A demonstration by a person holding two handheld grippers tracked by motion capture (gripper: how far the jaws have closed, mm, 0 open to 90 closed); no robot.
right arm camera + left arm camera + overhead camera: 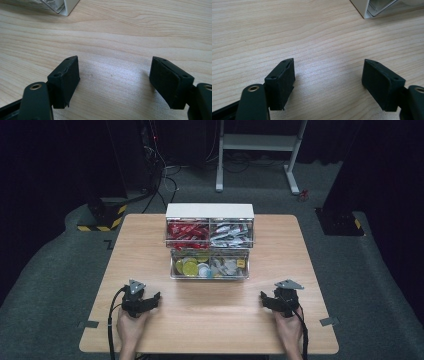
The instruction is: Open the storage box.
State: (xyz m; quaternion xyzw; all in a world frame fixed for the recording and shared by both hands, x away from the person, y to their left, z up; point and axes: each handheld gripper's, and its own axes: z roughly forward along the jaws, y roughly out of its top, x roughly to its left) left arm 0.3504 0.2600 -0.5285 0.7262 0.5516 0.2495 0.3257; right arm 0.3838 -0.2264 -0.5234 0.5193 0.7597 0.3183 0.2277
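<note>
A clear two-tier organiser (209, 241) with a white top stands at the middle back of the wooden table (150, 245). Its upper tier holds red packets (186, 234) on the left and silver packets (230, 234) on the right. The lower tray holds yellow and white round capsules (192, 266) and small sachets (227, 266). My left gripper (156, 298) rests on the table near the front left, open, nothing between its jaws (328, 75). My right gripper (263, 298) rests at the front right, also open and empty (113, 75).
A corner of the organiser (367, 8) shows at the top right of the left gripper view, and at the top left (66, 6) of the right gripper view. Bare wood lies between the grippers. Beyond the table are a white desk frame (257, 150) and floor cables (165, 175).
</note>
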